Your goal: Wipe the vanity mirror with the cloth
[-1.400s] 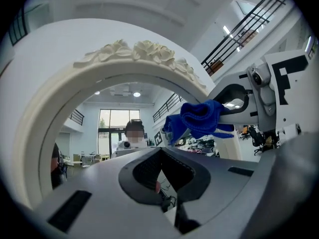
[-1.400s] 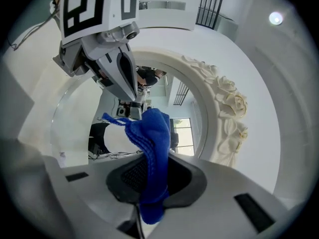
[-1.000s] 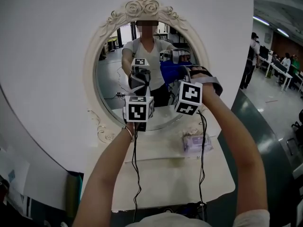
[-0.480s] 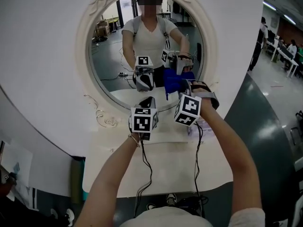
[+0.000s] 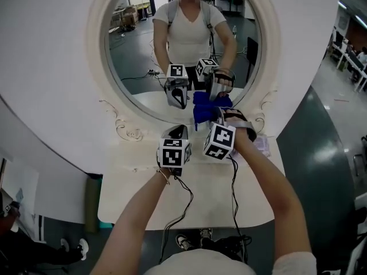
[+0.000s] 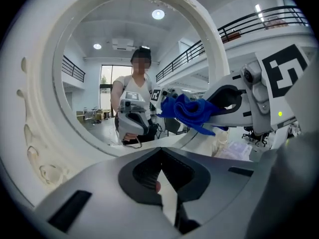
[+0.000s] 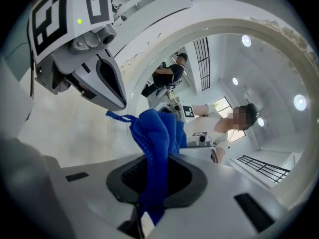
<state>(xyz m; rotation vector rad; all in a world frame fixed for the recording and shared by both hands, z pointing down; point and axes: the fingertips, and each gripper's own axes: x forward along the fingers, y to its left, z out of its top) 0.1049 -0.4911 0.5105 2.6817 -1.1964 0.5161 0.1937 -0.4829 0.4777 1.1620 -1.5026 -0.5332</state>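
Cloth (image 7: 158, 133) pinched in right gripper (image 7: 149, 193) fingers, at mirror (image 5: 137, 67) lower glass — left gripper (image 6: 160, 185) fingers together, nothing btw.

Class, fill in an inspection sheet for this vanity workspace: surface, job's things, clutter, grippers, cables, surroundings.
Surface: white tabletop, mostly bare.
Job's things: round vanity mirror in an ornate cream frame; blue cloth, bunched, close to the lower part of the glass.
Clutter: one pale packet on the tabletop beside the right wrist.
Grippers: left gripper jaws together, nothing between them; right gripper clamped on the cloth.
Cables: two black cables, one from each gripper, run across the tabletop and over its front edge.
Surroundings: white wall panel behind the mirror; grey floor to the right.
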